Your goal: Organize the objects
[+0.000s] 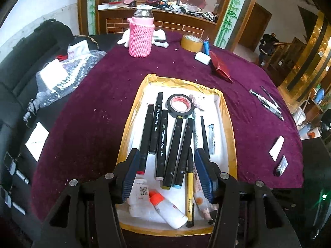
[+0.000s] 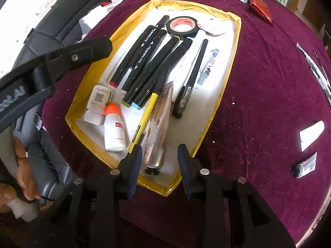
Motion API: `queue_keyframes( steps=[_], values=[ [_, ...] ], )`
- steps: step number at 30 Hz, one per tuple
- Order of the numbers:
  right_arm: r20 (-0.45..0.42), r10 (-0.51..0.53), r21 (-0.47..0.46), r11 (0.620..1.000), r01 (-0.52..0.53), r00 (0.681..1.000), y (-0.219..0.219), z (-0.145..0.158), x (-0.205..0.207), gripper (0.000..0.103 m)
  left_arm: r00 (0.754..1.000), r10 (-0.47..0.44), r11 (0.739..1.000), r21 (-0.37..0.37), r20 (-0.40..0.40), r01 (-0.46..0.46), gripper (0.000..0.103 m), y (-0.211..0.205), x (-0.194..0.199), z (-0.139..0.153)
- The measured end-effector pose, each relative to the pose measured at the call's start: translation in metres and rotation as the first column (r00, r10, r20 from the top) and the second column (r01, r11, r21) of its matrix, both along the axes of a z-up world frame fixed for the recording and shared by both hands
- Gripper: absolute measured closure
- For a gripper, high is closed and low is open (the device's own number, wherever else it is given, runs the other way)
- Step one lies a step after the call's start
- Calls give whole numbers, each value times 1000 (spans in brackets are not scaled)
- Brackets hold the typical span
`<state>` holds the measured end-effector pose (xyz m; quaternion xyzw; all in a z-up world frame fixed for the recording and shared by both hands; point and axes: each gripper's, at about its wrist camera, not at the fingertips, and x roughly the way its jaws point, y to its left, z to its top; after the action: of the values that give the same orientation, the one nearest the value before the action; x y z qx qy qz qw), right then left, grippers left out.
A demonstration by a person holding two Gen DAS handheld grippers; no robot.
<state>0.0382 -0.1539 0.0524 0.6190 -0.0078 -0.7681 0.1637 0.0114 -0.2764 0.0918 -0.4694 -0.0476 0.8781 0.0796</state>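
A gold-rimmed white tray (image 1: 232,132) (image 2: 233,57) on the purple table holds several black markers (image 1: 175,148) (image 2: 153,70), a black tape roll (image 1: 179,105) (image 2: 182,27), a yellow pen (image 1: 190,188) (image 2: 145,116), a cream tube (image 2: 159,128), a white bottle with an orange cap (image 1: 167,208) (image 2: 113,128) and a small white bottle (image 2: 97,103). My left gripper (image 1: 166,155) is open and empty above the tray's near end. My right gripper (image 2: 160,152) is open and empty over the cream tube's lower end. The left gripper's body shows in the right wrist view (image 2: 62,57).
Loose on the purple cloth: pens (image 1: 266,103) (image 2: 314,70), a white piece (image 1: 276,147) (image 2: 311,134), a small tube (image 1: 281,165) (image 2: 306,165), a red packet (image 1: 220,66) (image 2: 259,7), a white eraser (image 1: 202,57), a tape roll (image 1: 191,43), a pink knitted bottle (image 1: 141,35). A black sofa (image 1: 24,66) lies left.
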Motion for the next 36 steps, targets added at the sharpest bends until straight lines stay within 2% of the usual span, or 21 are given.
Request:
queue_keyframes(
  steps=[9,13,14,21,24,26,28,29,31,32,34,36],
  values=[
    [-35,57,-45,997,-59,998,27,16,12,69,995,94,992,-78,-31,-96,54,27,27,17],
    [-48,77,-64,995,-80,996,45,22,19,68,987,147,977,-143,-67,-155,53,44,39,25],
    [-52,84,-67,994,-88,995,50,25,22,67,984,161,973,-157,-77,-172,49,48,42,28],
    [-71,117,-92,988,-124,991,79,30,32,66,970,215,952,-196,-115,-235,49,75,59,38],
    [-79,126,-104,986,-133,989,90,31,35,66,960,238,935,-234,-146,-267,49,87,68,43],
    [-87,134,-110,984,-143,987,96,32,36,66,943,266,915,-257,-199,-312,49,93,78,52],
    [-102,145,-114,981,-157,984,100,35,38,66,914,292,900,-241,-283,-362,48,95,91,67],
    [-110,150,-114,980,-163,983,101,36,38,66,898,303,897,-223,-319,-382,45,95,98,74],
    [-128,160,-111,978,-175,979,103,40,39,66,864,316,905,-151,-392,-399,19,94,112,91],
    [-139,165,-108,978,-181,976,104,41,38,66,859,314,916,-109,-404,-386,1,92,116,96],
    [-161,175,-98,976,-192,971,105,46,36,66,853,329,929,-25,-406,-370,1,86,118,102],
    [-186,184,-85,976,-203,965,104,50,34,66,866,349,931,24,-357,-365,1,79,111,103]
  ],
)
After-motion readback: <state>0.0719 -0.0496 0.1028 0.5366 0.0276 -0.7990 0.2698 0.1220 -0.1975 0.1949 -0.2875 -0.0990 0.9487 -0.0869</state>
